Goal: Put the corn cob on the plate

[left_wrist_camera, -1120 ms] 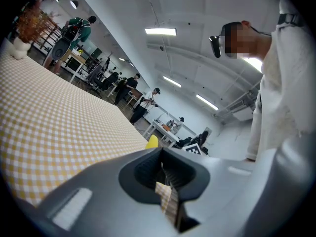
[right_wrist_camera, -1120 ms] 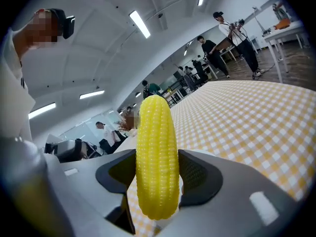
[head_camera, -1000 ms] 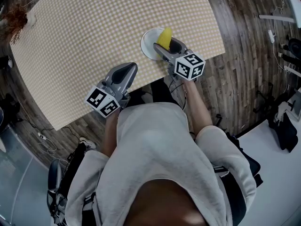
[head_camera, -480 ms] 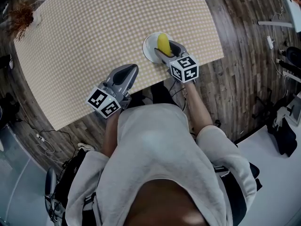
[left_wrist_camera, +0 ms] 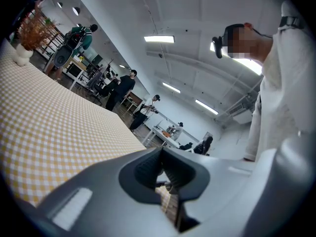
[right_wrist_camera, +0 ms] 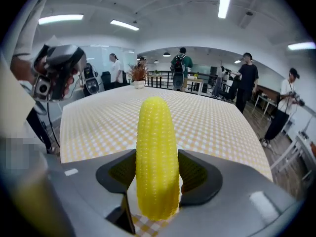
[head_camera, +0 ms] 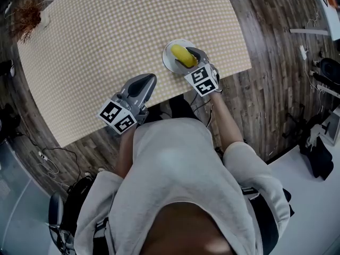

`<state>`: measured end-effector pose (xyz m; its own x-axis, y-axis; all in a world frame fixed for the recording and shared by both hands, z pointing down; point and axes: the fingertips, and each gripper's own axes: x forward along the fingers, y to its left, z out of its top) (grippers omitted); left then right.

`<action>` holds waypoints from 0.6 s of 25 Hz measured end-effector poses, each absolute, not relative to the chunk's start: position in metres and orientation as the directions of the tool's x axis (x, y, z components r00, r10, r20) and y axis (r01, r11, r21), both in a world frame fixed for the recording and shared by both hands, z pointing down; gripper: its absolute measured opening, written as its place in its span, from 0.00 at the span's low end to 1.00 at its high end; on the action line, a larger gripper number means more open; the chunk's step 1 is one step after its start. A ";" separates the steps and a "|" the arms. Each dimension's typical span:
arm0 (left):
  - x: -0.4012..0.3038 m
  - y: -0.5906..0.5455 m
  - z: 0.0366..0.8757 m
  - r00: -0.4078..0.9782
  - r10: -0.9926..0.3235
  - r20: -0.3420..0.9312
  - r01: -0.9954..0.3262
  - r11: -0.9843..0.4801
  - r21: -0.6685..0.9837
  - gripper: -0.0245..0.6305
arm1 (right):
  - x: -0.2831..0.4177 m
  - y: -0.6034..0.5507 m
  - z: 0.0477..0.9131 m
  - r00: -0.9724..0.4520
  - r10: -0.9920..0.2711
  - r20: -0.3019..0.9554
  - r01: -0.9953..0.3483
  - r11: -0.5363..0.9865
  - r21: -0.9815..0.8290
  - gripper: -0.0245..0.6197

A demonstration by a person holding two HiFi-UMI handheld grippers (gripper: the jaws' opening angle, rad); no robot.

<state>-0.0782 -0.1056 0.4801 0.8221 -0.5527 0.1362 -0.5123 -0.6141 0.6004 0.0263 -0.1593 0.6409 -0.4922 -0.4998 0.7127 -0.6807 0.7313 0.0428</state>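
Observation:
The yellow corn cob (head_camera: 183, 56) lies tilted low over the small white plate (head_camera: 168, 61) near the table's near right edge; whether it touches the plate I cannot tell. My right gripper (head_camera: 189, 58) is shut on the cob from the near side. In the right gripper view the cob (right_wrist_camera: 157, 157) stands between the two dark pads (right_wrist_camera: 196, 174), which press its sides. My left gripper (head_camera: 149, 79) rests at the table's near edge, left of the plate, shut and empty. In its own view the left gripper (left_wrist_camera: 162, 164) has its pads together.
The checked tablecloth (head_camera: 106, 36) covers the table, with a dried plant in a white vase (head_camera: 26, 17) at its far left corner. Wooden floor (head_camera: 276, 89) surrounds the table. Several people (right_wrist_camera: 247, 83) stand in the room beyond the table.
The right gripper has rolled and the cob has tipped from pointing up to lying across the plate. The left gripper has stayed still.

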 end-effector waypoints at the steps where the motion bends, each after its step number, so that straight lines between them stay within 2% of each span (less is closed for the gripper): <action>1: -0.079 -0.106 0.480 0.822 -0.554 0.136 -0.513 -0.613 0.601 0.05 | 0.025 -0.159 0.642 -0.478 -0.498 0.724 -0.653 0.752 0.086 0.44; 10: -0.081 -0.103 0.481 0.816 -0.561 0.135 -0.516 -0.604 0.608 0.05 | 0.021 -0.147 0.657 -0.352 -0.477 0.805 -0.282 0.874 0.395 0.44; 15: -0.083 -0.105 0.481 0.813 -0.568 0.130 -0.517 -0.599 0.611 0.05 | 0.023 -0.145 0.664 -0.302 -0.475 0.826 -0.106 0.878 0.466 0.44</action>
<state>-0.0833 -0.1054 0.4810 0.8127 -0.5680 0.1300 -0.5167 -0.5994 0.6113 0.0228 -0.1445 0.6642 -0.3024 -0.4749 0.8264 -0.1058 0.8784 0.4660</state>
